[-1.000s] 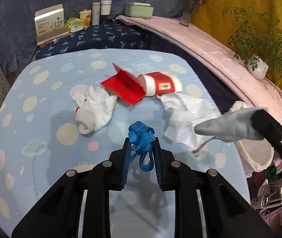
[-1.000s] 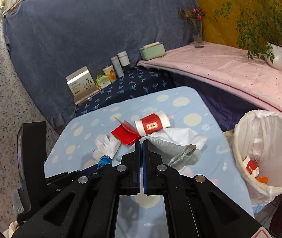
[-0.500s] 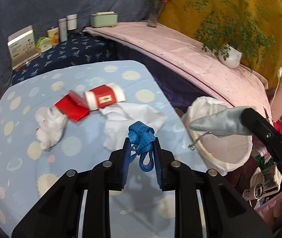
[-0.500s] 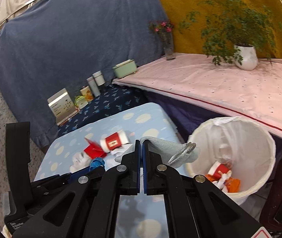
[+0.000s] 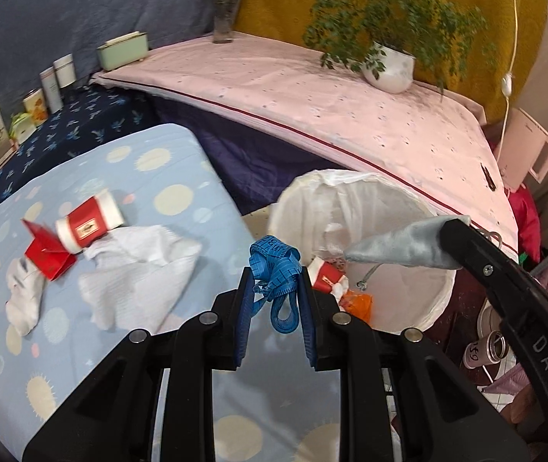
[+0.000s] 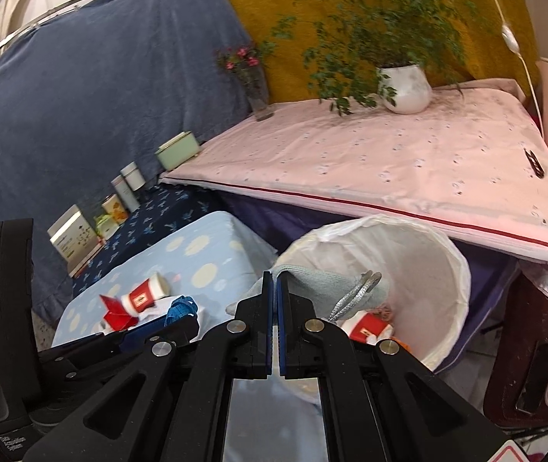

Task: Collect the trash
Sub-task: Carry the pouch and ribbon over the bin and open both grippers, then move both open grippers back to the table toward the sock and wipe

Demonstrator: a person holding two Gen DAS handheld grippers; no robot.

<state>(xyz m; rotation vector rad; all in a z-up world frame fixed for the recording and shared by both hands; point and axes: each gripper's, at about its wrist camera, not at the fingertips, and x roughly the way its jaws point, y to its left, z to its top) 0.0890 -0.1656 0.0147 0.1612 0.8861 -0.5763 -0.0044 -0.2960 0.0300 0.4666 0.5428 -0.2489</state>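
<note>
My left gripper [image 5: 274, 283] is shut on a crumpled blue tape measure [image 5: 275, 267], held at the table's right edge beside the bin. My right gripper [image 6: 273, 281] is shut on a grey cloth pouch [image 6: 312, 281] with a silvery loop, hanging over the white-lined trash bin [image 6: 447, 254]. In the left wrist view the pouch [image 5: 397, 248] hangs above the bin [image 5: 351, 192]. Inside the bin lie a red-and-white cup [image 5: 325, 275] and an orange scrap. On the dotted blue table [image 5: 166, 154] remain a red-and-white cup [image 5: 89, 225], a red carton [image 5: 44, 256] and white crumpled tissues [image 5: 139, 269].
A pink-covered bench [image 5: 331, 96] with a potted plant [image 5: 387, 67] and a flower vase [image 5: 223, 19] runs behind the bin. Boxes and tins [image 5: 48, 88] stand on a dark blue cloth at the back left. Cans and clutter [image 5: 489, 350] sit on the floor at right.
Both grippers have swung right from over the table toward the bin, each keeping its item. The bin now sits under the grey pouch.
</note>
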